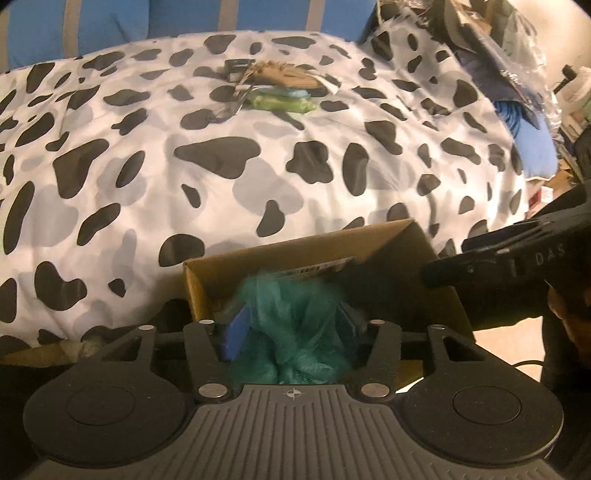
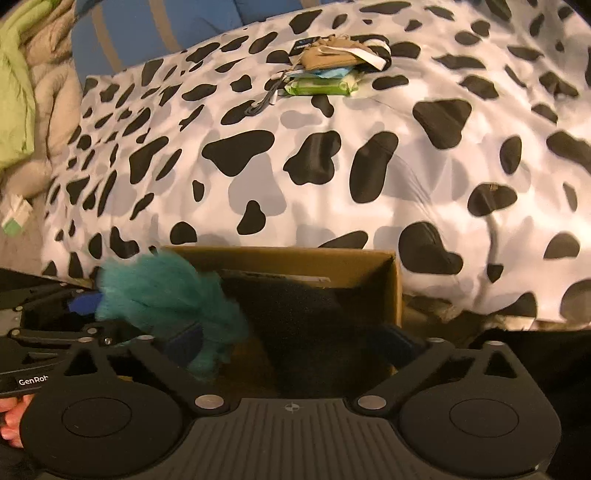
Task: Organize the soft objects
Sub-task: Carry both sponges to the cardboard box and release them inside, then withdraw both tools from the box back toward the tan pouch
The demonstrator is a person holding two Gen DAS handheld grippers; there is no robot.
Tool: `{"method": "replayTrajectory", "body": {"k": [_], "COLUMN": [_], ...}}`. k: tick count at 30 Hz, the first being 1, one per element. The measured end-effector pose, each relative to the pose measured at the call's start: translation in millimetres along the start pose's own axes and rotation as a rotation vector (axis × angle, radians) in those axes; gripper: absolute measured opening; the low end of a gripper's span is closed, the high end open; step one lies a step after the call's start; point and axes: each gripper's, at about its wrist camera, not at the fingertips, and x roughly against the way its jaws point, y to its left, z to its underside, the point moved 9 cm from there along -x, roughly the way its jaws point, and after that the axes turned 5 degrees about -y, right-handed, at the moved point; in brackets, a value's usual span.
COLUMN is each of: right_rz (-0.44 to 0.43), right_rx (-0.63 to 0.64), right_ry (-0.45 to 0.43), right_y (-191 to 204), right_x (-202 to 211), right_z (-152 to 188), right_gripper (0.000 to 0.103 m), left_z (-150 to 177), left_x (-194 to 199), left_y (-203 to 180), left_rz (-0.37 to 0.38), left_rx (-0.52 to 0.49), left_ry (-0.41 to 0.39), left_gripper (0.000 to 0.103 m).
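Note:
A teal mesh pouf [image 1: 295,314] sits between the blue pads of my left gripper [image 1: 291,328], above an open cardboard box [image 1: 295,247]. The pads stand apart and do not squeeze it. In the right wrist view the pouf [image 2: 166,295] hangs over the box's [image 2: 295,254] left rim, beside the left gripper's fingers [image 2: 110,330]. My right gripper [image 2: 291,339] is wide open over the box. Below it, a black soft thing [image 2: 314,325] lies inside, touched by neither pad. One finger [image 1: 461,269] of the right gripper shows at the right of the left wrist view.
Behind the box spreads a cow-patterned duvet [image 2: 332,166]. Far back on it lie a tan pouch [image 2: 332,51] and a green wipes pack [image 2: 317,86]. A blue striped pillow [image 1: 147,18] lies beyond. A green cloth [image 2: 14,92] is at the left, and clutter [image 1: 498,55] at the right.

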Motion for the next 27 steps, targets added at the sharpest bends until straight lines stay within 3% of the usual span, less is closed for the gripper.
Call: {"method": "replayTrajectory", "body": {"k": [1, 3, 10, 27], "right_rz": [0.008, 0.016, 0.031, 0.042], "right_rx": [0.01, 0.024, 0.007, 0.008], "right_ry": [0.001, 0.002, 0.001, -0.005], "right_y": [0.1, 0.7, -5.0, -6.3], "right_x": [-1.0, -1.6, -1.8, -2.6], "right_z": [0.6, 0.4, -1.1, -2.4], "right_gripper": [0.103, 0.103, 0.103, 0.103], "left_z": [-0.3, -1.2, -2.3, -4.1], "left_x": [0.3, 1.5, 0.2, -0.4], "left_y": [1.7, 6.2, 16.1, 11.6], "left_rz": [-0.004, -0.021, -0.055, -0.048], "left_rx": [0.006, 0.025, 0.087, 0.064], "left_ry": [-0.001, -0.009, -0.006, -0.014], "left_gripper": [0.064, 0.068, 0.069, 0.069]}}
